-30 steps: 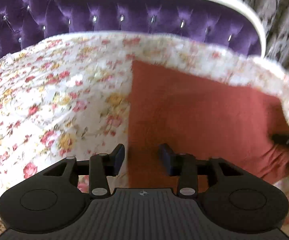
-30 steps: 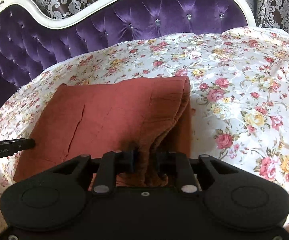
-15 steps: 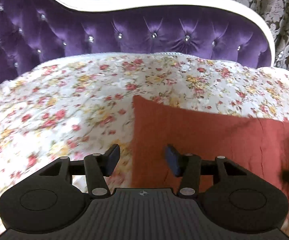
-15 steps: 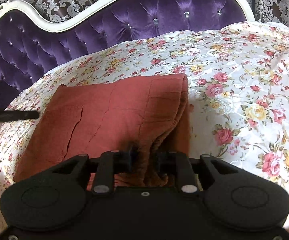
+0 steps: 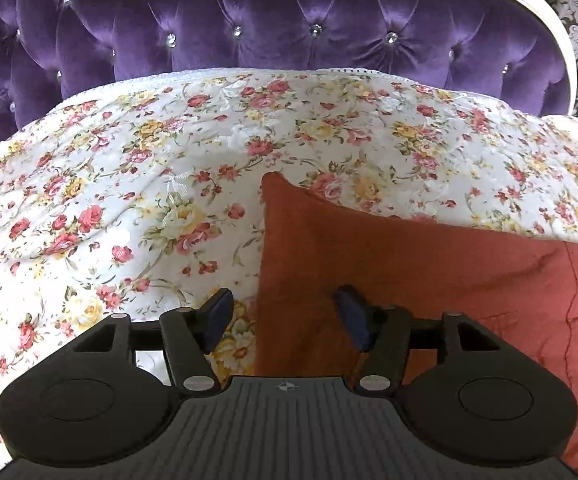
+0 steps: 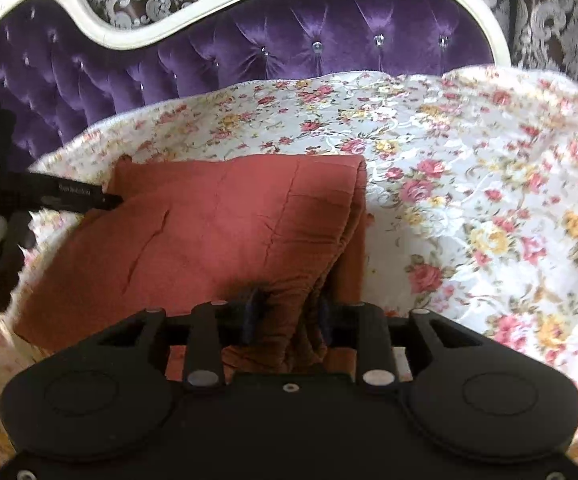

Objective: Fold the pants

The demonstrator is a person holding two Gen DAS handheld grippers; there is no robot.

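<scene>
1. Purple tufted headboard (image 5: 273, 36) with a white curved frame, rising behind the bed; patterned brown-and-silver curtain (image 6: 561, 12) beyond it.
2. Floral bedspread (image 5: 137, 184), white with red and yellow roses, covering the whole bed surface.
3. Rust-red pants (image 6: 229, 216), folded into a thick rectangle, lying flat on the bedspread; stacked layers showing along the right edge, a few creases across the top. In the left wrist view, seen as a broad red panel (image 5: 429, 280) with its left edge running straight up to a corner.
4. Right gripper (image 6: 285, 316) clenched on the pants at the near edge, bunched cloth pinched between the blue pads.
5. Left gripper (image 5: 285, 316) released, jaws spread wide; left finger (image 5: 217, 314) over the bedspread, right finger over the pants, straddling the cloth's left edge. Contact with the cloth: cannot tell.
6. Seen from the right wrist view, a dark finger of the left gripper (image 6: 73, 198) reaching in at the pants' far left corner.
</scene>
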